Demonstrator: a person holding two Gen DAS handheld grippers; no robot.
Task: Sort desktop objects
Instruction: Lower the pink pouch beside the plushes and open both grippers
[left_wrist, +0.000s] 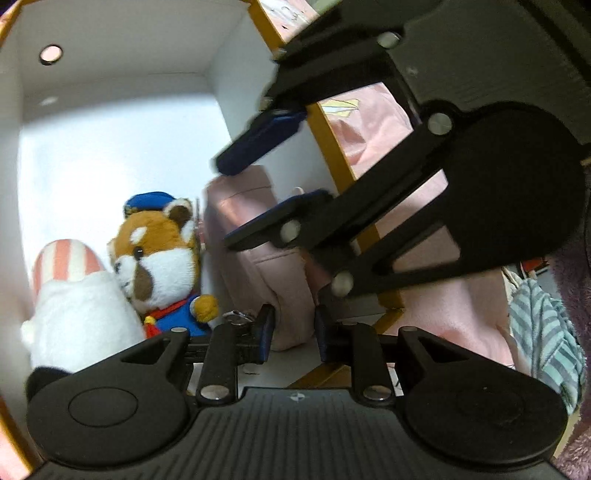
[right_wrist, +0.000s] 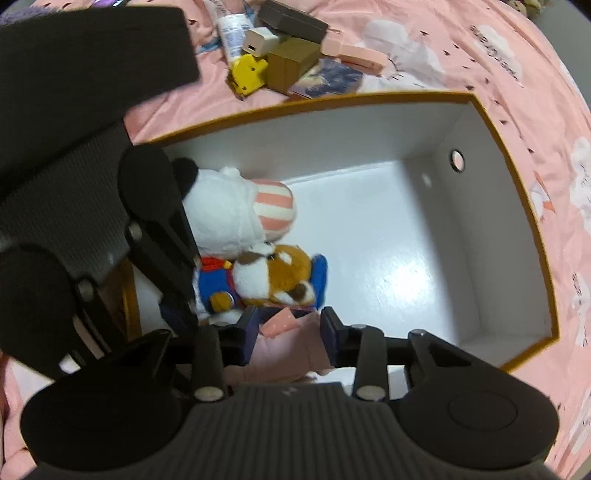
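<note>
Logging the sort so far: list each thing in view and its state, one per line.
Box: open, no lid, on pink bedding.
Pouch: in box, on edge.
Red panda plush: in box, on its side.
White plush: in box, against panda.
Left gripper: open, around the pouch's end.
Right gripper: open, over the pouch.
Yellow toy: outside box, unsorted.
Brown carton: outside box, unsorted.
</note>
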